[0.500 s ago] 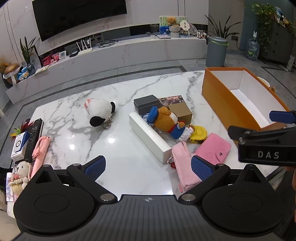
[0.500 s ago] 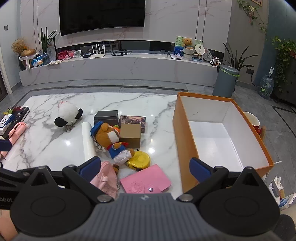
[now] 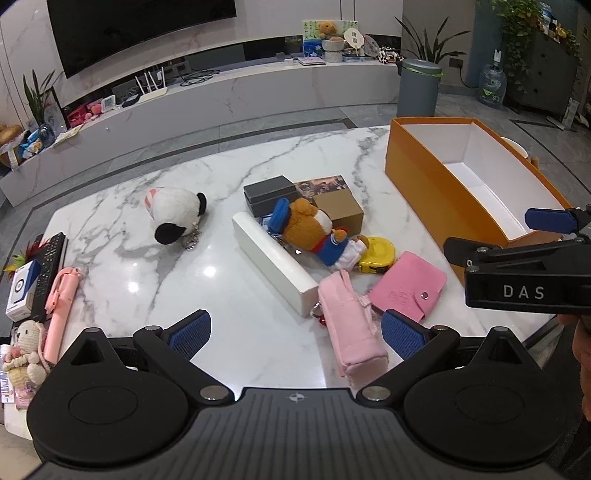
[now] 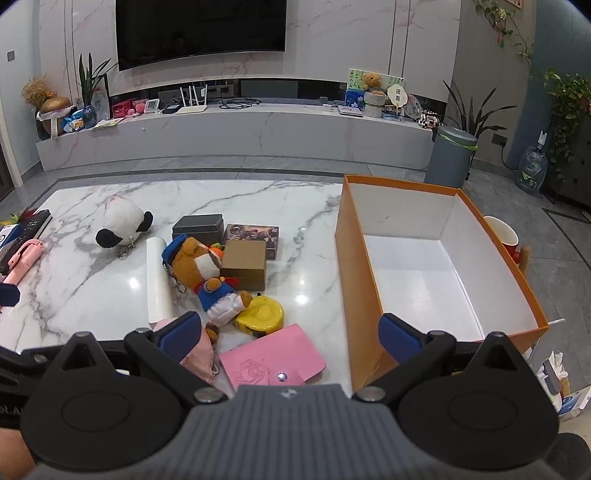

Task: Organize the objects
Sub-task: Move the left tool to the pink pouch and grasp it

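Marble desk, white with grey veins, glossy with lamp glints. At twelve o'clock, dark TV on marble wall, above long low marble console. Grey tiled floor between. At two o'clock, grey bin, leafy plant, water jug. At ten o'clock, potted plant.

Both the left gripper and right gripper tilt downward, fingers spread wide, holding nothing.

Toys mid table; box at right.
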Motion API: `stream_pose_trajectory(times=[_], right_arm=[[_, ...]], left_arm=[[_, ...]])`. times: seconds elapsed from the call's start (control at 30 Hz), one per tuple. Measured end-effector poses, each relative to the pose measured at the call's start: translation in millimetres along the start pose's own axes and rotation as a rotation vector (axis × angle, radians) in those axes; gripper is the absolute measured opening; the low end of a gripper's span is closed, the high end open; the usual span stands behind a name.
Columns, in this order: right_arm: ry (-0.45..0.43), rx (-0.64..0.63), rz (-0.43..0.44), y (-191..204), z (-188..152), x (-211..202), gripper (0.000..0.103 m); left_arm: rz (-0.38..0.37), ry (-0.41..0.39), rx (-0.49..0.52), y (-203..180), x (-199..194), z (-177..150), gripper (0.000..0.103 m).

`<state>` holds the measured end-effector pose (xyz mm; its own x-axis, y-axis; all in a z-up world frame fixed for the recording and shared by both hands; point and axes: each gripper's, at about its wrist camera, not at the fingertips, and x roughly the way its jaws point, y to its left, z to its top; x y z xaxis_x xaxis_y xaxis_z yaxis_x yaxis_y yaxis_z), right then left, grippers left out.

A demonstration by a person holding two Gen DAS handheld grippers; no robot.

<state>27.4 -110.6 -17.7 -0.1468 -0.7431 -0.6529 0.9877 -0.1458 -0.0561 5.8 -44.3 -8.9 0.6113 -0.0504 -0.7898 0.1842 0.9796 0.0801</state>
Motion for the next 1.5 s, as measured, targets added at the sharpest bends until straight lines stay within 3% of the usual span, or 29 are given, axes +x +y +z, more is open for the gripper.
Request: stream_pose_trajectory(times=[0.37,0.83,1.17,1.33,1.4,1.43,1.47,1.5], right_arm=[[0.017,-0.046,0.007,-7.0,-13.0,19.4,0.102],[0.111,-0.027,0.093,-14.9,-35.7,55.3,0.102],[0.113,-0.047,0.13,-21.5,-46.4,73.3,0.102],[0.115,-0.06,0.138,-18.2,-52.6,83.4,0.102],[0.12,-0.054,0.141,-18.0,-55.1,87.7,0.102],[0.127,-0.05,0.146,-18.0,-56.6,90.1,0.102],[0.133,-0.044,0.147,-17.6,-57.8,92.7,0.102],[0.139,-0.04,0.147,-17.2,-59.0,94.9,0.102]], left_arm=[[-0.039,0.042,-0.001,-7.4,17.5,-6.9,0.103],[-0.134,0.118,0.017,-20.1,56.2,-19.3,0.103],[-0.159,0.139,0.035,-18.9,78.5,-19.4,0.103],[-0.194,0.161,0.068,-15.9,93.0,-23.5,0.103],[-0.245,0.174,0.097,-13.1,98.2,-25.3,0.103],[-0.25,0.177,0.101,-12.3,100.2,-25.8,0.099],[-0.25,0.178,0.112,-12.7,101.8,-25.8,0.082],[-0.243,0.179,0.128,-13.6,103.5,-25.5,0.073]])
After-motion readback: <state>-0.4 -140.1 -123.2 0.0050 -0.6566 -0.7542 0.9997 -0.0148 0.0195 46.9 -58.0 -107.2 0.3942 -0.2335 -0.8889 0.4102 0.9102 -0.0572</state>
